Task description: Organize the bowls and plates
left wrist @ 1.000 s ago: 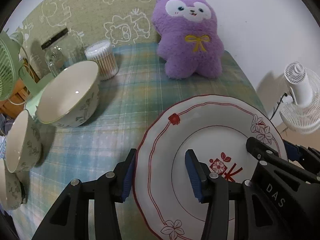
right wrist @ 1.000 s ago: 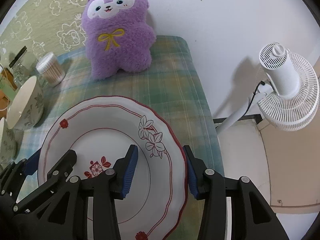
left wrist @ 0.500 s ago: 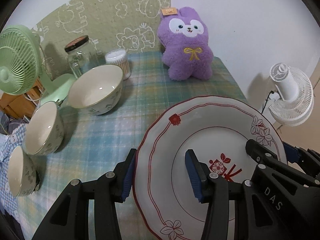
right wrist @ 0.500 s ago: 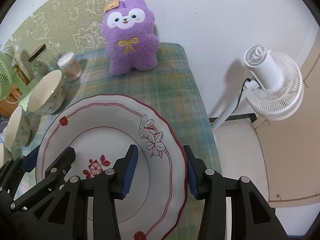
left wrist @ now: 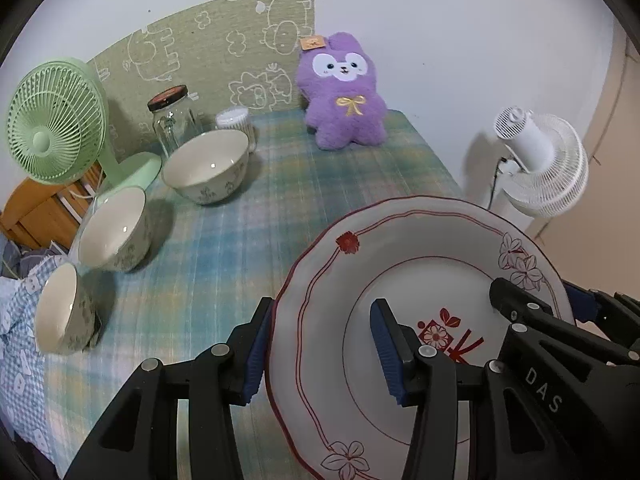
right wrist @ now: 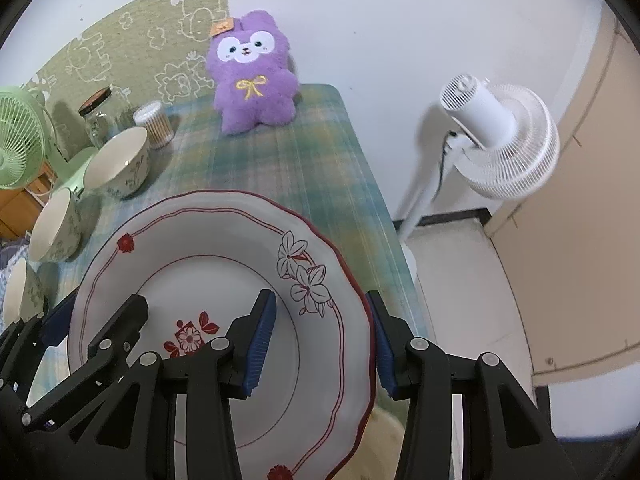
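Plate (left wrist: pixel 432 280), white with red rim lines and flower motifs: I hold it in both tongs, lower centre of each wrist view, raised above the checked tablecloth (left wrist: pixel 248 240). Left gripper (left wrist: pixel 320 346) clamps its left rim; right gripper (right wrist: pixel 320 338) clamps its right rim, blue pads on either side of the edge. Bowls, three, in a row at left of the left wrist view: large bowl (left wrist: pixel 206 166), middle bowl (left wrist: pixel 114 234), small bowl (left wrist: pixel 60 308). Glass jar (left wrist: pixel 172 120) and cotton-swab tub (left wrist: pixel 234 120), upper left. Purple plush (left wrist: pixel 344 92), top centre. Green fan (left wrist: pixel 52 120) far left; white fan (left wrist: pixel 540 160) right, off the table.
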The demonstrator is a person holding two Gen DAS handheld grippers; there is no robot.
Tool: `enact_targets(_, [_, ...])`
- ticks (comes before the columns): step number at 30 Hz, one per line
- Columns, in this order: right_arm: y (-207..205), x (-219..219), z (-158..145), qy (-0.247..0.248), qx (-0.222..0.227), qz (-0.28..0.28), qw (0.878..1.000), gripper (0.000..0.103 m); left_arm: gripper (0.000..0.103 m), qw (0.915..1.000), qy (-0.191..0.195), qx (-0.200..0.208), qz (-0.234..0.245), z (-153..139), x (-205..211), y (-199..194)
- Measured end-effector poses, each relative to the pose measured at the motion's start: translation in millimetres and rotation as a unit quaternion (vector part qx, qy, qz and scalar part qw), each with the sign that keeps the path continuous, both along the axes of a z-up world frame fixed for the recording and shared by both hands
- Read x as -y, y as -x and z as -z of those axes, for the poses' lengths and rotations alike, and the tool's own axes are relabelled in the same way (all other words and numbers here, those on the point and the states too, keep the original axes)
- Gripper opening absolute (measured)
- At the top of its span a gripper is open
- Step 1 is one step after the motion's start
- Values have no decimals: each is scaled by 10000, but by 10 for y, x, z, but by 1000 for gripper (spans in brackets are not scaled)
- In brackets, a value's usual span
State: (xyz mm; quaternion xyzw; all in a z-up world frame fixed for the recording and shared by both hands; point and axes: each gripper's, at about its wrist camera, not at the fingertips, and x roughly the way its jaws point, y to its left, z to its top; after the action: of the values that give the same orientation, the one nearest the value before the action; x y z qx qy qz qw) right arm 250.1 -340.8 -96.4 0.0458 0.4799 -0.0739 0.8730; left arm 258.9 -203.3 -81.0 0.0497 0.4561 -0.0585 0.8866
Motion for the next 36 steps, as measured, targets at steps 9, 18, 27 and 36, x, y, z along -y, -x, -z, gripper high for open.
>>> enact_targets(9, [542, -7, 183, 58, -144, 249, 9996, 49, 49, 9994, 21, -223, 261, 167, 30, 438])
enact_targets(18, [927, 43, 405, 163, -362, 522, 9978, 49, 49, 9972, -147, -400, 613, 383, 136, 779])
enact_targets(27, [1107, 64, 568, 153, -506, 637, 9966, 49, 47, 9955, -198, -537, 760, 528, 170, 931])
enact_targets(36, [1089, 44, 590, 291, -508, 527, 9969, 48, 47, 9956, -235, -426, 805, 550, 177, 947])
